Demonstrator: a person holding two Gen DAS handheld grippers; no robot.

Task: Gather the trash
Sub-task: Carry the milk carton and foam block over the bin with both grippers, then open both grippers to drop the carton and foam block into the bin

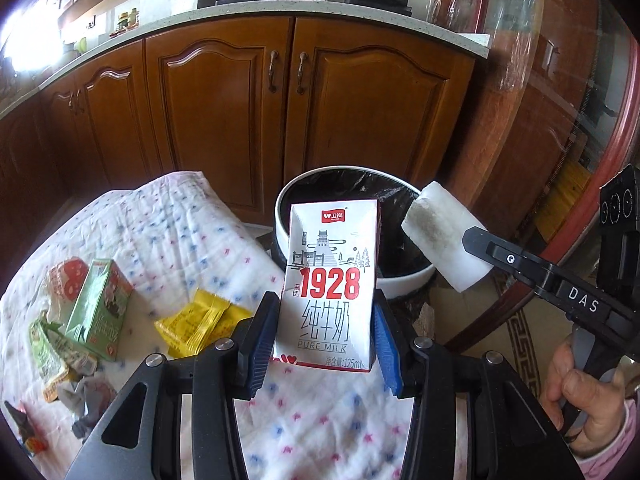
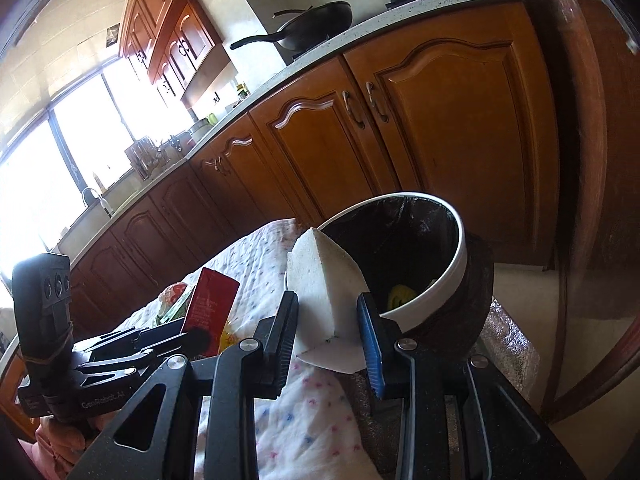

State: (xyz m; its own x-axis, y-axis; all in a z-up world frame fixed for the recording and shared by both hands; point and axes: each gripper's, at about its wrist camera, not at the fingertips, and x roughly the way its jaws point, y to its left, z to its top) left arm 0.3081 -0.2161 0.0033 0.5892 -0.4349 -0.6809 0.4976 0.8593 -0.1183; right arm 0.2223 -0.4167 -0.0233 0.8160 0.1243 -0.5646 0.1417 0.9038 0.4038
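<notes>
My left gripper is shut on a white and red "1928" milk carton, held upright above the patterned cloth, just in front of the trash bin. My right gripper is shut on a white foam block, held near the bin's rim. In the left wrist view the foam block hangs over the bin's right edge. The bin is white with a black liner; something yellow lies inside. In the right wrist view the carton shows its red side.
On the cloth lie a green carton, yellow packets, a red and white wrapper and other wrappers. Brown kitchen cabinets stand behind. A round wooden table is at the right.
</notes>
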